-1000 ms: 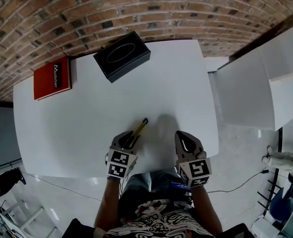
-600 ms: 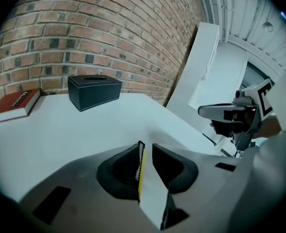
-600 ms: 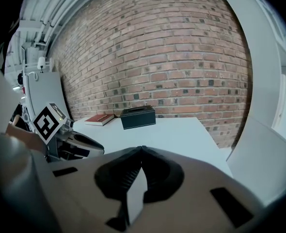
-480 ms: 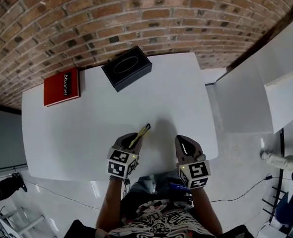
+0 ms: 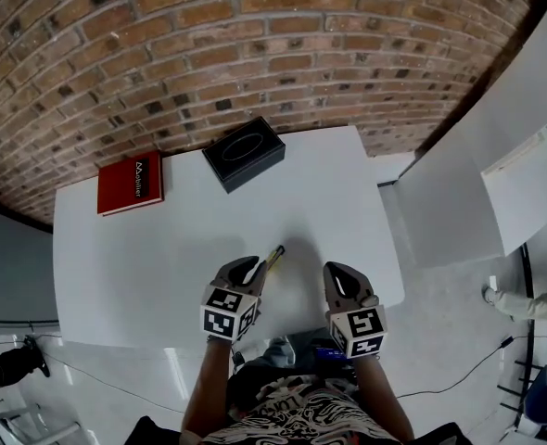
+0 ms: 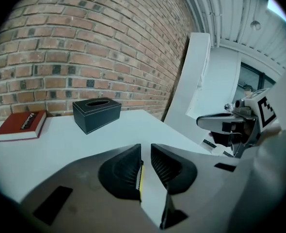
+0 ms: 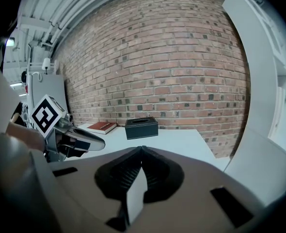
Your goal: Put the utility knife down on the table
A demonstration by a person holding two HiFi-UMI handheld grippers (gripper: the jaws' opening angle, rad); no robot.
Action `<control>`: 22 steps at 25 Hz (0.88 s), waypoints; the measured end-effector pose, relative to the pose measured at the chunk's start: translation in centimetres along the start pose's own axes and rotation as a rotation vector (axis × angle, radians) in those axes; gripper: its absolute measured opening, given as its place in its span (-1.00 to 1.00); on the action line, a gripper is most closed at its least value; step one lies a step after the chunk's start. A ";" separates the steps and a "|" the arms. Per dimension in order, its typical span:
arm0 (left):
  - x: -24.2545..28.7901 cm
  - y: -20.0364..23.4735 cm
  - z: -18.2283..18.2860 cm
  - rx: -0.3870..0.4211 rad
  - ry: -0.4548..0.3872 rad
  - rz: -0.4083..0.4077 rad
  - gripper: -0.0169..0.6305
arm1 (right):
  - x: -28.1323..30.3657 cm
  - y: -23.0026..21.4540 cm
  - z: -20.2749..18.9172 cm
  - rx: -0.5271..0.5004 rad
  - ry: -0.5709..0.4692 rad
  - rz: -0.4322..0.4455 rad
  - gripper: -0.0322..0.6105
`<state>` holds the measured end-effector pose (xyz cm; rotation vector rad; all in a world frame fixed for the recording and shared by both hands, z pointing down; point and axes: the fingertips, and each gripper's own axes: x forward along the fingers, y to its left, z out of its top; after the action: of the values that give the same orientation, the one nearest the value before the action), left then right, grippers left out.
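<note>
Grey left tongs (image 5: 248, 267) and right tongs (image 5: 336, 271), black ribbed pads (image 6: 121, 171), white cubes (image 5: 225, 311) with black square markers; patterned black-and-white shirt (image 5: 297, 423) at the frame's lower centre.

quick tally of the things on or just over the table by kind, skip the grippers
red book: 1
black tissue box: 1
utility knife: 1
total: 3
</note>
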<state>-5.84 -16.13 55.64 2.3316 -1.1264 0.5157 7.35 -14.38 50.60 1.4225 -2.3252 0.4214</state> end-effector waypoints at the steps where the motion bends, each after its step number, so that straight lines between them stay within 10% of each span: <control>1: -0.3 -0.2 0.4 0.006 -0.009 0.002 -0.74 | -0.2 0.3 0.2 -0.003 -0.006 0.001 -0.90; 22: -7.3 -1.5 7.0 0.085 -0.218 0.102 -0.82 | -3.4 3.1 5.6 -0.038 -0.160 0.026 -0.90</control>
<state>-8.05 -14.93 45.70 2.4597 -1.3526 0.3575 5.04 -12.78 43.89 1.4578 -2.4658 0.2774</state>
